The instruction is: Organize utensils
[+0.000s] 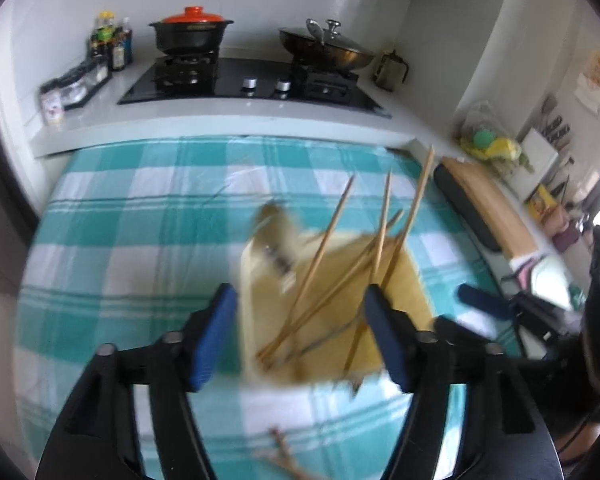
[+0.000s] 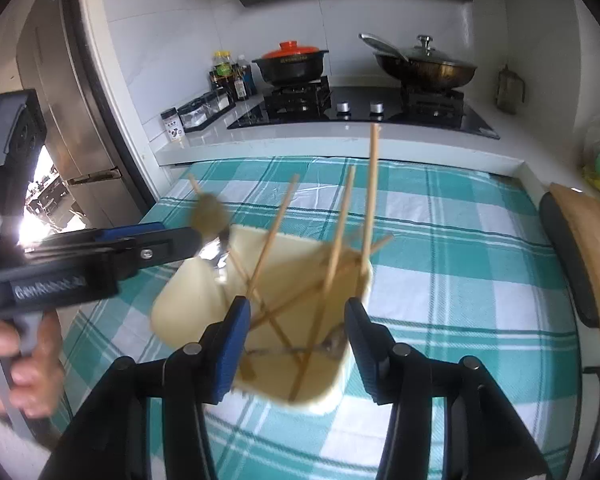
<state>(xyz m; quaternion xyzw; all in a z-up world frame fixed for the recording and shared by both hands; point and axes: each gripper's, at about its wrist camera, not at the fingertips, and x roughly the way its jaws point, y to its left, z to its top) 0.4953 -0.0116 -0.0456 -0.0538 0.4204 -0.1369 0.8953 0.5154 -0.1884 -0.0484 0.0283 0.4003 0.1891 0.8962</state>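
A cream utensil holder [image 1: 400, 276] [image 2: 188, 304] stands on the checked tablecloth with several wooden chopsticks [image 1: 332, 232] [image 2: 342, 232] sticking out of it. A wooden spoon [image 2: 209, 212] and a metal piece are blurred at its left rim. My left gripper [image 1: 300, 332] is open above the holder; in the right wrist view its fingers [image 2: 168, 244] end beside the spoon. My right gripper [image 2: 296, 344] is open, with the holder between its jaws. It also shows at the right of the left wrist view [image 1: 480, 304].
The teal checked tablecloth [image 1: 140, 220] [image 2: 460, 240] covers the table. A chair back [image 1: 484, 200] [image 2: 580, 256] stands at the right. Behind are a counter with a hob [image 1: 252, 84], black pot, wok and bottles. A brown utensil [image 1: 284, 452] lies near the front.
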